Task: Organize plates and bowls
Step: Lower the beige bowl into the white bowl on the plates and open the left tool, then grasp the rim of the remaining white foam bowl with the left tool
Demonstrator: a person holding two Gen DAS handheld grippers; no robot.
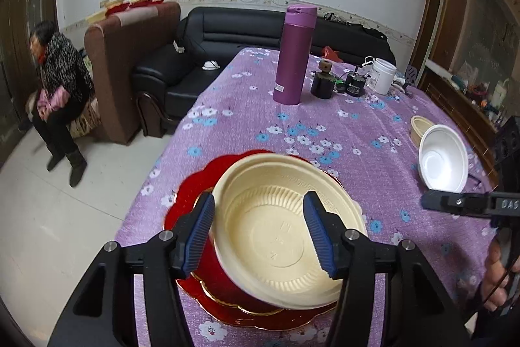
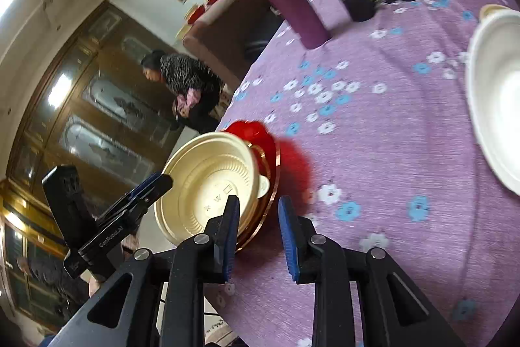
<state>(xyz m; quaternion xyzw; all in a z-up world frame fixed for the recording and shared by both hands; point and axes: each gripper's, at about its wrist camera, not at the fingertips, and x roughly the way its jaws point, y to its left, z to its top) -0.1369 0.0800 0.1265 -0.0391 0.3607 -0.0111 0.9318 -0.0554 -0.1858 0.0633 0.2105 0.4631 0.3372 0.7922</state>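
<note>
A cream plastic bowl [image 1: 276, 226] sits tilted on red gold-rimmed plates [image 1: 195, 200] at the near left of the purple flowered table. My left gripper [image 1: 260, 230] is open, its blue fingers on either side of the bowl's left wall. In the right wrist view the cream bowl [image 2: 208, 184] rests on the red plates [image 2: 260, 148], with the left gripper [image 2: 143, 194] at its rim. My right gripper [image 2: 256, 217] is open and empty, just right of the stack. A white bowl [image 1: 443, 156] lies at the right, in front of a smaller cream bowl [image 1: 419, 126].
A purple flask [image 1: 294, 54], a dark jar [image 1: 322, 80], a white cup [image 1: 383, 75] and small items stand at the table's far side. A black sofa [image 1: 227, 38] and a seated person [image 1: 58, 86] are to the left. The table's left edge is near the plates.
</note>
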